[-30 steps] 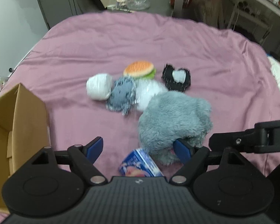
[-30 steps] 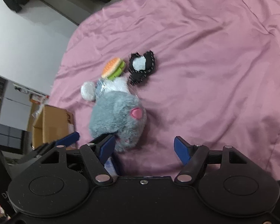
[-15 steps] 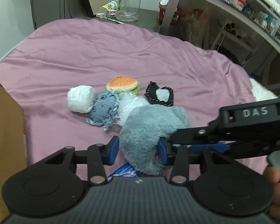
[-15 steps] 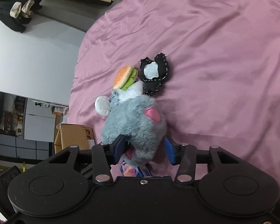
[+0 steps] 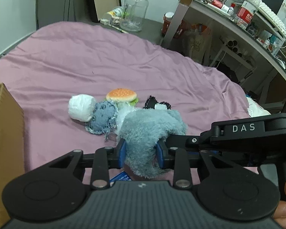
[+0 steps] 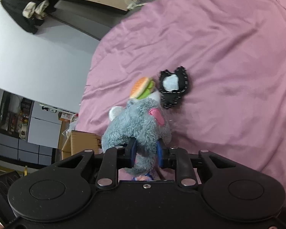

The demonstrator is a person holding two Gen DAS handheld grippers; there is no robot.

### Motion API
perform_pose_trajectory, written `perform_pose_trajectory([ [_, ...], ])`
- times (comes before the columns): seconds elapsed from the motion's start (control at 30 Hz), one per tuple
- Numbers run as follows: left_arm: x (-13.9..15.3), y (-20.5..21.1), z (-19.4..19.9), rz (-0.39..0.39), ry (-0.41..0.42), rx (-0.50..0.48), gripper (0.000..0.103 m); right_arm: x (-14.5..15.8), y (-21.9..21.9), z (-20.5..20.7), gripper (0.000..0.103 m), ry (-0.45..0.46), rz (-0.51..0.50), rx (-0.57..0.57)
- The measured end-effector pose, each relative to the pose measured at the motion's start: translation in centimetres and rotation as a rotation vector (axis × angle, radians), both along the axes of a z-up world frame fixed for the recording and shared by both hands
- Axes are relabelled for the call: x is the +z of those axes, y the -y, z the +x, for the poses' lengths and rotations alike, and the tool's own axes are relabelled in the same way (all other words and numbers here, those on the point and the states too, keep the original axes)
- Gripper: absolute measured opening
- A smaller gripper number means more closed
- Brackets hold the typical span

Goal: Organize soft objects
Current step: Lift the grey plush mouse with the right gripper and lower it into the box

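Note:
A fluffy grey plush toy [image 5: 150, 129] with a pink patch [image 6: 157, 115] lies on the pink bedsheet [image 5: 85, 61]. My left gripper [image 5: 141, 153] is shut on its near end. My right gripper [image 6: 145, 153] is shut on the same plush from the right side. Behind it lie a burger plush [image 5: 122, 95], a white ball [image 5: 81, 107], a blue denim piece [image 5: 103, 117], a black-and-white felt piece [image 5: 157, 105] and a crinkly white item [image 5: 122, 114]. A blue-and-white packet [image 5: 121, 177] peeks out under the plush.
A cardboard box [image 5: 3, 143] stands at the left, also seen in the right wrist view [image 6: 80, 143]. A clear jug [image 5: 133, 13] sits beyond the bed's far edge. A cluttered desk [image 5: 247, 19] runs along the right.
Both grippers have closed tighter on the grey plush, and it has risen slightly with them. The other soft items have not moved.

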State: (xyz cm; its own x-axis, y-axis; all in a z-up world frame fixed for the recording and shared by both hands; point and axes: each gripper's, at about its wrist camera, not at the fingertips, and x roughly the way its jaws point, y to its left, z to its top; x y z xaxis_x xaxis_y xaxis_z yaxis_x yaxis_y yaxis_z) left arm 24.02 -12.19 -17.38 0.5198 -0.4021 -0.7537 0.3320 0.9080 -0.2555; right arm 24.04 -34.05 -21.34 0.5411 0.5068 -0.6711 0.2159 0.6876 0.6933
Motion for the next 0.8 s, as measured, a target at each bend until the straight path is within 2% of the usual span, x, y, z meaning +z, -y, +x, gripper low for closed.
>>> perform_pose_trajectory([
  [0.4,3.5,-2.7,-1.8,-0.026,0.037,0.029,0.03,4.1,-3.4,-2.4,0.018,0.096,-0.064,0.023],
  [0.57,5.5,-4.6,-3.0,-0.04,0.096,0.055,0.03,6.3,-5.5,-3.3,0.017,0.144,-0.072,0.014],
  [0.8,7.2,-7.4,-4.0,-0.067,0.126,0.071,0.029,8.3,-8.2,-4.2,0.017,0.191,-0.095,0.02],
])
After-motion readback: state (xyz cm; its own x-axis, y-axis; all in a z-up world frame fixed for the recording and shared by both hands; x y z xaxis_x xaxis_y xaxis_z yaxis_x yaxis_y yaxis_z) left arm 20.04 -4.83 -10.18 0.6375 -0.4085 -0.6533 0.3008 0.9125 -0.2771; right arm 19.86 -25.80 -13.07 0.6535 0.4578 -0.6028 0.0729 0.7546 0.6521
